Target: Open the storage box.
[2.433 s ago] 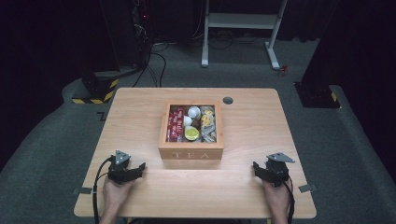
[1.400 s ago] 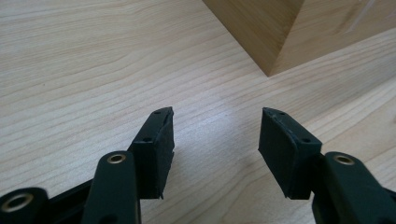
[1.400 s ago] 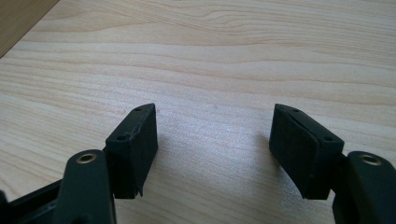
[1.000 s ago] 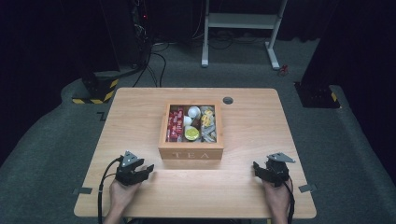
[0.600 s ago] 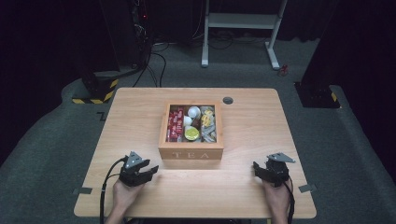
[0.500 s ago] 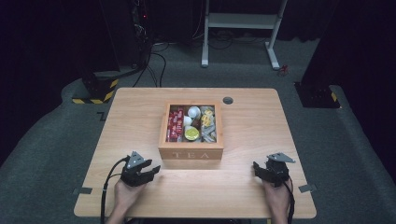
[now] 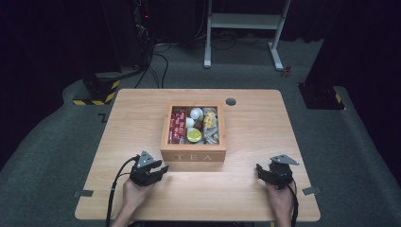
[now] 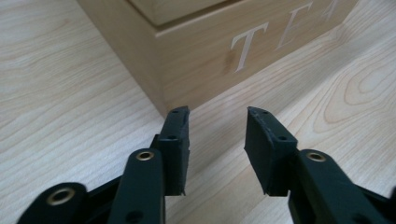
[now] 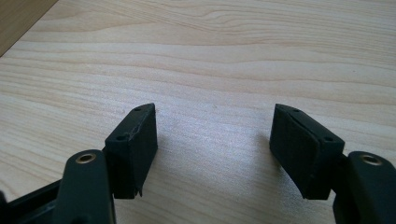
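Tongs on the left, the left gripper [image 7: 161,171], have shifted since the earlier frames: the hand has carried them from the near left part of the table [image 7: 142,118] inward, and they now sit just beside the near left corner of the wooden tea box [image 7: 193,155]. Their jaws have just been closing; they stand partly apart with nothing between them. In the left gripper view the gap [image 8: 217,140] frames bare wood, and the box corner with the letter T [image 8: 196,60] stands close ahead, apart from the pads.

Right gripper [image 7: 263,171] rests in the person's hand near the table's near right edge, where it lay in the earlier frames. Its jaws stand apart and empty; the right gripper view shows table grain between them [image 9: 212,135].

Box position: middle of the table, lid off or folded out of sight, compartments open upward. Contents noted: red packets [image 7: 177,126] on the left side, a white round item [image 7: 196,114], a yellow-green round item [image 7: 194,135], and yellow-wrapped pieces [image 7: 210,123] on the right. None has been disturbed.

Assessment: the left hand is in approach and the work on the box has not yet begun. Narrowing of the jaws suggests they are being readied for the box edge or a small item inside; which cannot be determined.
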A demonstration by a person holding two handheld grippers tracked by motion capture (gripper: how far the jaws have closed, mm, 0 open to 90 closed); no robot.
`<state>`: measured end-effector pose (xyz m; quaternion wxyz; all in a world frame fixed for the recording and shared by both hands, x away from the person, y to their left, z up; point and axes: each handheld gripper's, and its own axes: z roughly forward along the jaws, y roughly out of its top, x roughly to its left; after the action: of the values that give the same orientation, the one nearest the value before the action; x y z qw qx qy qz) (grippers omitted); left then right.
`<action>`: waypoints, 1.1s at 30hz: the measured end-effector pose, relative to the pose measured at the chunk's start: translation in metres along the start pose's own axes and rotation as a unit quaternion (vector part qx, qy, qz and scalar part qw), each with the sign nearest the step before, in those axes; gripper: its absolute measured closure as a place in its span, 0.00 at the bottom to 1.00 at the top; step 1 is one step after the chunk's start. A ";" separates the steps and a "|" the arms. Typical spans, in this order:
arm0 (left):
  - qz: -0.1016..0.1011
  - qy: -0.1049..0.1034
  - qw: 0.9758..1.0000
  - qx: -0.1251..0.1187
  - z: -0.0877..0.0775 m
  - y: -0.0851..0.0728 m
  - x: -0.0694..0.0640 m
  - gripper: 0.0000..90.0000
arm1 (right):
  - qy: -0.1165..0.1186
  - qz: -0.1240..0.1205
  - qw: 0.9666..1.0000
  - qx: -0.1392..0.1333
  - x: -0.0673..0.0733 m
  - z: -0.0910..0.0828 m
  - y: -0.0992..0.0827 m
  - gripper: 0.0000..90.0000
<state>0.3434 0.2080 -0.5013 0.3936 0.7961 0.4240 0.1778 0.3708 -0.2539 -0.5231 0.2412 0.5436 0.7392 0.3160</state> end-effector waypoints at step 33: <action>0.003 0.004 1.000 -0.021 0.014 0.027 -0.004 0.97 | 0.000 0.000 1.000 0.000 0.000 0.000 0.000 0.36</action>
<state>0.3645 0.1886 -0.4887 0.4077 0.7883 0.4192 0.1914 0.3708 -0.2539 -0.5231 0.2409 0.5438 0.7392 0.3160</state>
